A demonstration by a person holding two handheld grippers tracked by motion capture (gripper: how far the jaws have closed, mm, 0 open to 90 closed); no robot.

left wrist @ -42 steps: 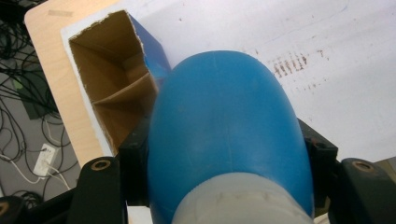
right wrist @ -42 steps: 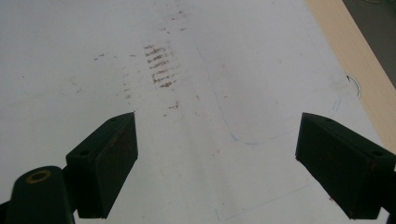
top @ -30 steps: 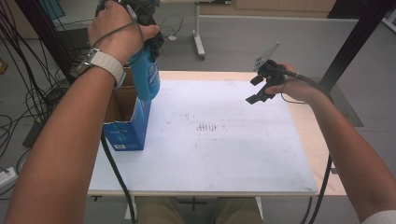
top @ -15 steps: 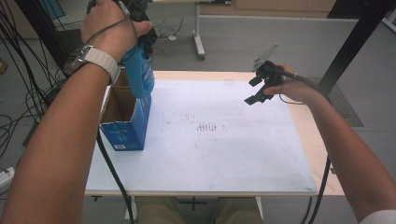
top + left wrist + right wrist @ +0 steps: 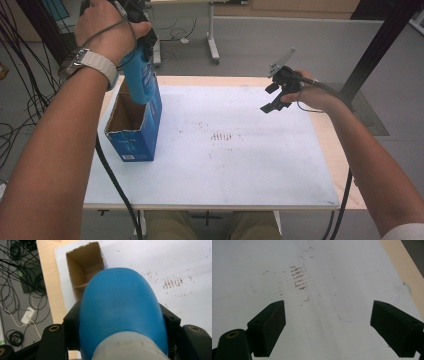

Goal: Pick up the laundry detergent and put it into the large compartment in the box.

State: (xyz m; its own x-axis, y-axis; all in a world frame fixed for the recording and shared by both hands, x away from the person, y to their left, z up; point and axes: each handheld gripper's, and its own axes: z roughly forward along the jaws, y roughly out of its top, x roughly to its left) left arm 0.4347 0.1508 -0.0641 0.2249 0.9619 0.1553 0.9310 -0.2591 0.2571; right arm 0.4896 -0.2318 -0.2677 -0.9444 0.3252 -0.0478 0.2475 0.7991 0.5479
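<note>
The left gripper [image 5: 136, 30] is clamped on a blue bottle [image 5: 141, 75], its jaws pressing on both sides of the bottle's body, and it holds the bottle upright over the open top of a blue cardboard box [image 5: 135, 127] that stands near the left edge of the white sheet [image 5: 240, 160] covering the tabletop [image 5: 325, 135]. The bottle's lower end is at the box's far rim; whether it touches the cardboard I cannot tell. The right gripper [image 5: 272, 97] hangs above the sheet's far right corner, jaws spread wide, holding nothing.
</note>
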